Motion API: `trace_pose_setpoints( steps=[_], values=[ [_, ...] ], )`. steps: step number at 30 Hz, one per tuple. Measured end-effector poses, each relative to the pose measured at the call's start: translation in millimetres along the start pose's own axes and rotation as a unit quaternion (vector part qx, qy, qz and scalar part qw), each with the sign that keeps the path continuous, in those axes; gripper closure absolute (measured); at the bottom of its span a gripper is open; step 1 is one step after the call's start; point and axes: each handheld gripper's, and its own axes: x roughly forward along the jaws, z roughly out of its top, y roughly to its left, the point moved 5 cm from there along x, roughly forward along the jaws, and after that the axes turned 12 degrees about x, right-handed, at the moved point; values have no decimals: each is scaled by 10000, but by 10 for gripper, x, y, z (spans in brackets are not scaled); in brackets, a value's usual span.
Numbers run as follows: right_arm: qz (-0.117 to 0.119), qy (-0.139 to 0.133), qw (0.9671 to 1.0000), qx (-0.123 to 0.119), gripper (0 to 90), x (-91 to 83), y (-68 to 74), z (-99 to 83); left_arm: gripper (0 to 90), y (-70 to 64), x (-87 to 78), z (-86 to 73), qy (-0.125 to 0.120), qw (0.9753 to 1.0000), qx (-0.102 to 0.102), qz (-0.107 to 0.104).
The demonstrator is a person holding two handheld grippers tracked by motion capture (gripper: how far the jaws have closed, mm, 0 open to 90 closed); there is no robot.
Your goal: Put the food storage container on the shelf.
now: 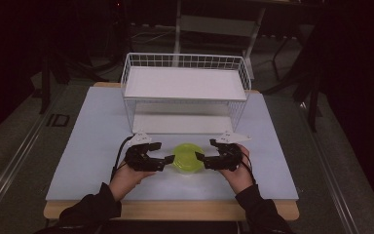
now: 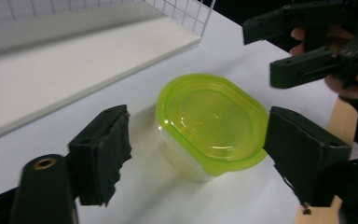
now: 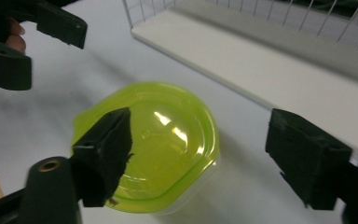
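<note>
now a lidded container (image 1: 187, 158) is flanked on the desk (image 1: 92, 146).
left gripper (image 1: 161, 155) at nine o'clock, right gripper (image 1: 204, 151) at three, fingers spread apart, apparently readied for a two-sided lift.

We see the container (image 1: 187, 157) on the table (image 1: 92, 141) between the left gripper (image 1: 161, 152) and right gripper (image 1: 205, 149), seemingly untouched by either's spread jaws; beyond stands the wire shelf (image 1: 185, 90).

The floor marking (image 1: 57, 120) left of the table reads "ID".
</note>
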Motion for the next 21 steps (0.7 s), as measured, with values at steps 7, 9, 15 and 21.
trace_pose_setpoints(
  steps=[7, 9, 15, 21],
  values=[
    [29, 202, 9997, 98, 263, 148, -25, -75, 307, 59, 173, -58, 179, 9996, -233, -10],
    [42, 251, 9996, 122, 279, 169, -36, -106, 322, 53, 219, -77, 260, 9994, -246, -38],
    [55, 346, 9991, 250, 315, 187, -87, -181, 393, 30, 291, -138, 426, 9986, -281, -135],
    [132, 450, 9983, 360, 371, 163, -129, -249, 504, 18, 323, -191, 496, 9978, -345, -256]
  ],
)
